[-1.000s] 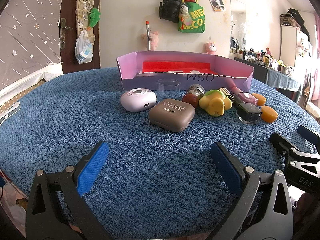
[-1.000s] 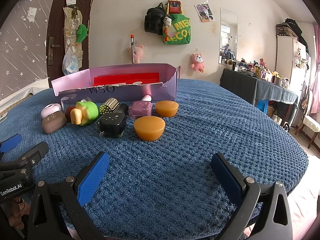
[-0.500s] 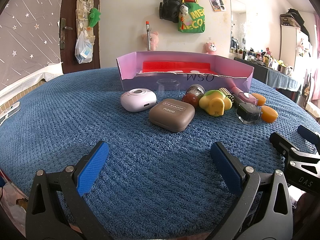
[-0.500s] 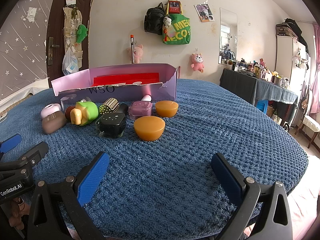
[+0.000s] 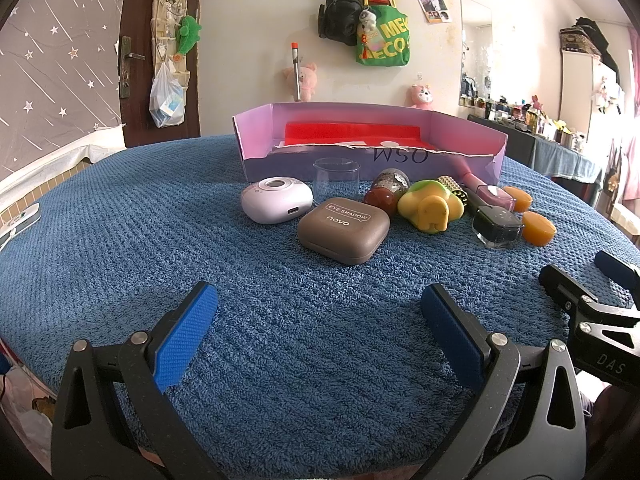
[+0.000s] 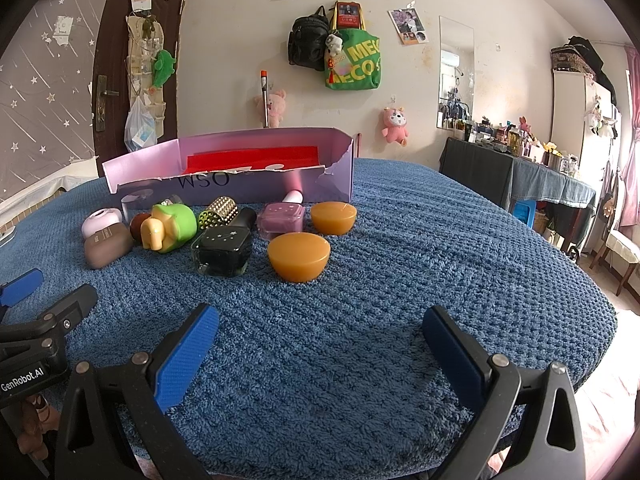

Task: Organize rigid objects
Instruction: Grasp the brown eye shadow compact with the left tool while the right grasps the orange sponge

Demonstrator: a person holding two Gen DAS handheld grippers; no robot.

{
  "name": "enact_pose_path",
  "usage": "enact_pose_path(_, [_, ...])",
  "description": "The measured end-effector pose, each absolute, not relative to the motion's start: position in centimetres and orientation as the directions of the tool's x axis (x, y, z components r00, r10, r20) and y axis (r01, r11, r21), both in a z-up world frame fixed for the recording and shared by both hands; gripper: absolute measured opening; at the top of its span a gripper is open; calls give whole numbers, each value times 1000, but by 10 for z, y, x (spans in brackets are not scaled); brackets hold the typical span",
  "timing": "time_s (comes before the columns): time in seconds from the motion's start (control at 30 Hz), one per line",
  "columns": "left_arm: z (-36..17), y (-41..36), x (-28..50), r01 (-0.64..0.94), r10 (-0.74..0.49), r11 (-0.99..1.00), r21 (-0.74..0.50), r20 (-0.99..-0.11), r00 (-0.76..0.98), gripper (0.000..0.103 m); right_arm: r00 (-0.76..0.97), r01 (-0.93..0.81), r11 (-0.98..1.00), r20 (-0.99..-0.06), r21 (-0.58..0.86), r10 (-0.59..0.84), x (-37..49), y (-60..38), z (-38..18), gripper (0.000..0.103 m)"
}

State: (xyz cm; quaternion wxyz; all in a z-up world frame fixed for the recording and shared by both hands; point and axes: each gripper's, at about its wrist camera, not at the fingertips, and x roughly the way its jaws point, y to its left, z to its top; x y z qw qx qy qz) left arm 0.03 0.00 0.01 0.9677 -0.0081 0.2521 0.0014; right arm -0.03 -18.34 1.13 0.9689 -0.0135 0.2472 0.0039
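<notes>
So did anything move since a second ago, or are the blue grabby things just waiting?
Nothing visibly changed. The left tool and the right tool are both open and empty above the blue cloth, just as before. The brown eye shadow case, the orange half-domes and the purple box lie where they were.

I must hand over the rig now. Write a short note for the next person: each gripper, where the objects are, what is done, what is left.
Left gripper: open, empty, above the blue cover, short of the objects.
Right gripper: open, empty, likewise.
Objects: all lie on the cover in front of the purple box: lilac case, brown eye-shadow case, clear cup, green-yellow toy, black bottle, pink bottle, two orange bowls.
Done: nothing is seen to be sorted; the box shows only a red liner.
Left: presumably to move each object into the box.
</notes>
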Motion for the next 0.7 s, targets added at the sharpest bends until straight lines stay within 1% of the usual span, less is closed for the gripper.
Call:
enact_pose_path(0.33, [8, -3, 13, 15, -17, 1000, -9, -511, 860, 103, 870, -31, 999, -493, -25, 15, 2, -183, 13, 103])
enact_pose_path(0.5, [18, 9, 23, 18, -38, 999, -44, -525, 850, 103, 868, -41, 998, -496, -51, 10, 10, -185, 28, 103])
enact_pose_path(0.6, [27, 12, 29, 38, -55, 998, -45, -526, 849, 103, 876, -40, 997, -483, -65, 4, 15, -185, 40, 103])
enact_pose_path(0.7, [35, 12, 38, 69, -77, 997, -35, -543, 836, 103, 868, -31, 997, -497, -64, -5, 26, -189, 45, 103])
